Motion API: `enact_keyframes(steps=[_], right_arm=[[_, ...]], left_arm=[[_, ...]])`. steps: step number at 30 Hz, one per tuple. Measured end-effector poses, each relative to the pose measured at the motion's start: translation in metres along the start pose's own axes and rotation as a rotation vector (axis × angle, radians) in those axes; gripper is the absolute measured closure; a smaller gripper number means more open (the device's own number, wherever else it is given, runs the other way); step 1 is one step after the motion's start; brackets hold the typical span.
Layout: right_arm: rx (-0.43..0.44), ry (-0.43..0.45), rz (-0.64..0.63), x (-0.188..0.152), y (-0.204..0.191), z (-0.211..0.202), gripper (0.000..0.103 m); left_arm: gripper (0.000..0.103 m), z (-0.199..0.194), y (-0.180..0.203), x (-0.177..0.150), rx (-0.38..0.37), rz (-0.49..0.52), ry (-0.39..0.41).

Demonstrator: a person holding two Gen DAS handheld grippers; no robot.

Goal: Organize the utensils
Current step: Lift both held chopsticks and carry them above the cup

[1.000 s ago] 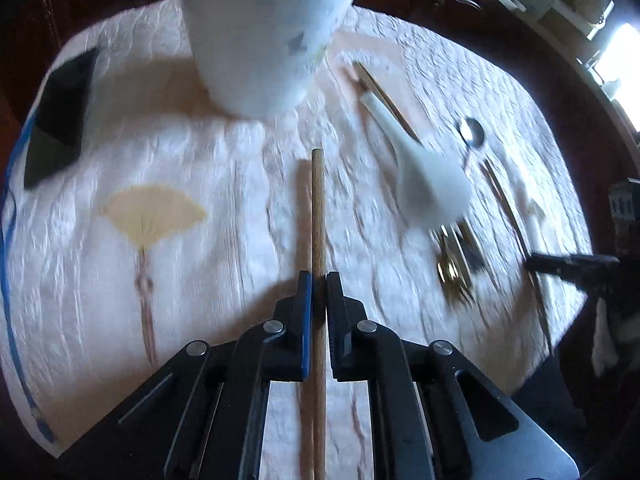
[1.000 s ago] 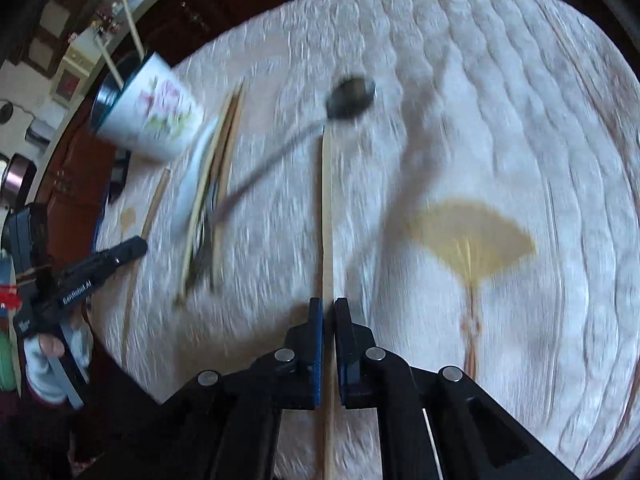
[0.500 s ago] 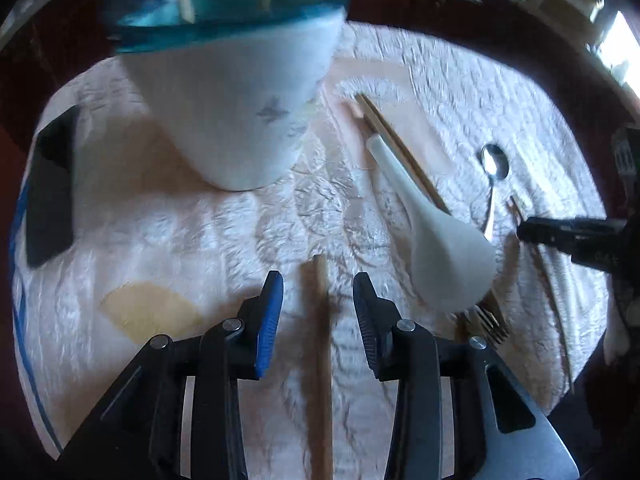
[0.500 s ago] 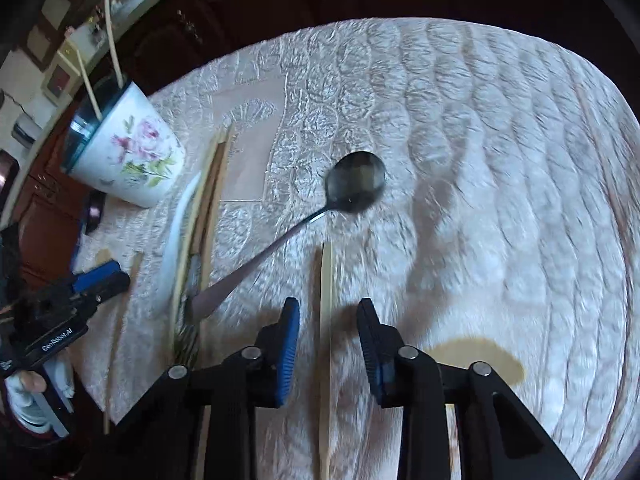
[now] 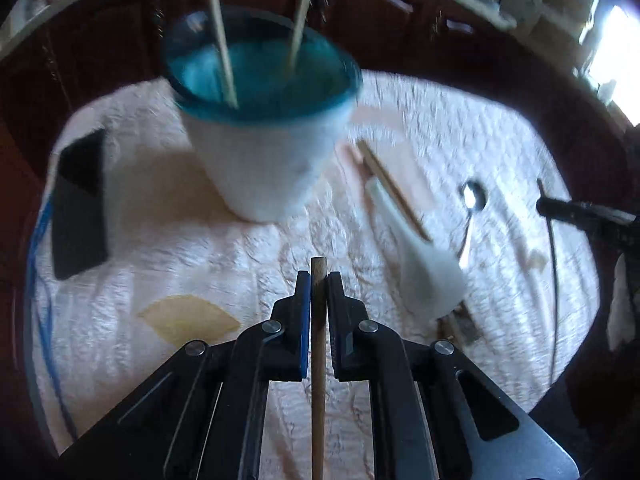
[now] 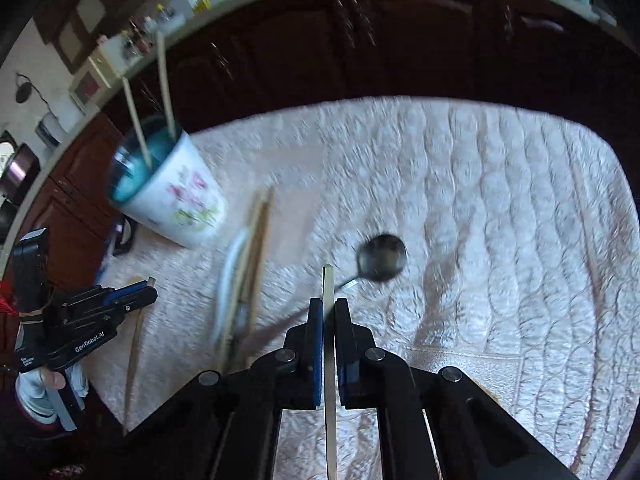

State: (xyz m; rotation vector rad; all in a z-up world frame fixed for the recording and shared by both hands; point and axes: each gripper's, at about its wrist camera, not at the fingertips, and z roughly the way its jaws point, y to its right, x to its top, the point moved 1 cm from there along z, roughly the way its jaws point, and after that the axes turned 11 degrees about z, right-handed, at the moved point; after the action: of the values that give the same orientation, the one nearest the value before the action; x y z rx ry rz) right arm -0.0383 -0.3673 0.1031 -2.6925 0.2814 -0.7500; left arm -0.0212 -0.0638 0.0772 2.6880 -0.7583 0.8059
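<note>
My left gripper [image 5: 319, 276] is shut on a brown wooden chopstick [image 5: 318, 380] and holds it above the cloth, in front of the white cup [image 5: 264, 168] with a blue inside. Two pale chopsticks [image 5: 222, 40] stand in that cup. My right gripper [image 6: 328, 304] is shut on a pale chopstick [image 6: 329, 392]. The flowered cup [image 6: 176, 200] shows at the left in the right wrist view. A white ceramic spoon [image 5: 416, 256], a pair of chopsticks [image 5: 392, 188], a metal spoon [image 6: 380, 258] and a fork lie on the cloth.
A black phone [image 5: 78, 204] and a blue cable [image 5: 40, 320] lie at the table's left edge. The quilted white tablecloth [image 6: 500, 200] covers the table. Dark wooden cabinets [image 6: 360, 40] stand behind it. The other gripper [image 6: 92, 312] shows at the left in the right wrist view.
Both grippers were shut on their chopsticks, opened half a second ago, and are shut on them again further along, lifted. The views have tilted up towards the cup.
</note>
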Motion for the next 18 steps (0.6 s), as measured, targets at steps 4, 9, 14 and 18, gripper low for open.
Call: enact_keyframes(steps=[4,9,14,18], right_arm=[[0.057,0.057,-0.023,0.007,-0.015,-0.034,0.098],[0.089,0.114,-0.07,0.006,-0.037,-0.07,0.098],[0.133,0.151,-0.1,0.011,-0.055,-0.089,0.098],[0.178,0.172,-0.092,0.017,-0.065,-0.092,0.098]], left_arm=[[0.096,-0.04,-0.009,0.007,0.011,-0.019,0.084],[0.097,-0.078,-0.018,0.011,0.038,-0.033,0.16],[0.097,-0.099,-0.024,0.015,0.066,-0.049,0.21],[0.097,-0.109,-0.027,0.017,0.069,-0.07,0.238]])
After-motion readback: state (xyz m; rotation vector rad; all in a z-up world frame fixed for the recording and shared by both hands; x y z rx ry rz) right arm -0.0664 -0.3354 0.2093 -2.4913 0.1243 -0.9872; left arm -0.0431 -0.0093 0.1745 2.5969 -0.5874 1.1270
